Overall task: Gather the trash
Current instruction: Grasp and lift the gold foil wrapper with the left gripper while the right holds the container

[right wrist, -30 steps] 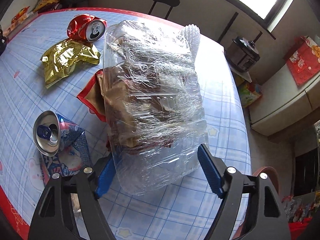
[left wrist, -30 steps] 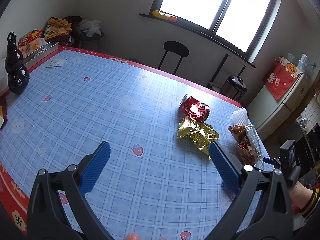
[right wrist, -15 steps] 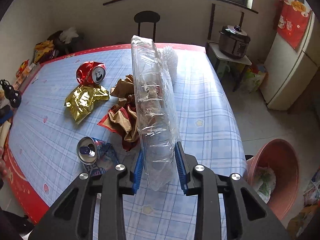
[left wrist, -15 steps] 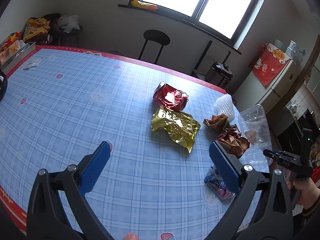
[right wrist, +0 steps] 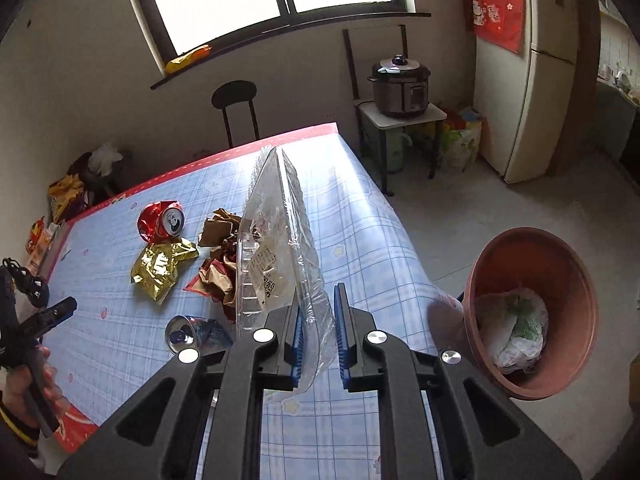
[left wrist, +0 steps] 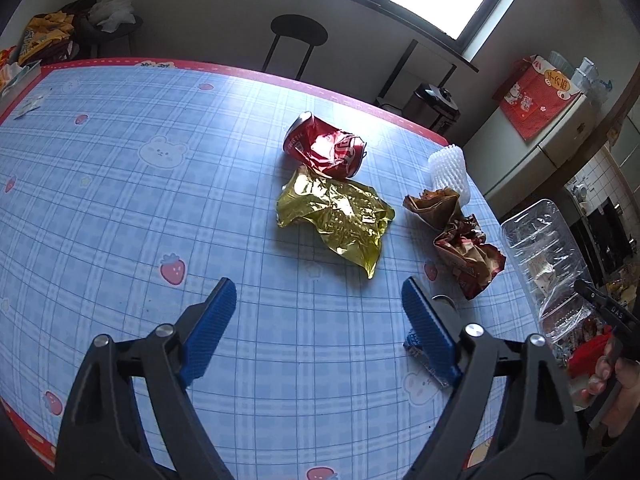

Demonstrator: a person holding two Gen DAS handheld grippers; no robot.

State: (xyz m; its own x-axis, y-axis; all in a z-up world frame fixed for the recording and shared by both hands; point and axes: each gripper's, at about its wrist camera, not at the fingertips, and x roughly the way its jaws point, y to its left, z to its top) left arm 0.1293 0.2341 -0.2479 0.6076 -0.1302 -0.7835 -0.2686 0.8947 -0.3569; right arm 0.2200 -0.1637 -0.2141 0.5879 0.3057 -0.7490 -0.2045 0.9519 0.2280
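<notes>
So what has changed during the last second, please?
The right gripper closed on the clear plastic container, lifted it off the table and turned toward the brown bin. The left gripper stayed open; the red can and gold wrapper stayed put.

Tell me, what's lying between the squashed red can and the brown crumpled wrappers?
The gold foil wrapper lies between the red can and the brown crumpled wrappers, partly filling the gap. Both wrist views show this, on the blue checked tablecloth.
</notes>
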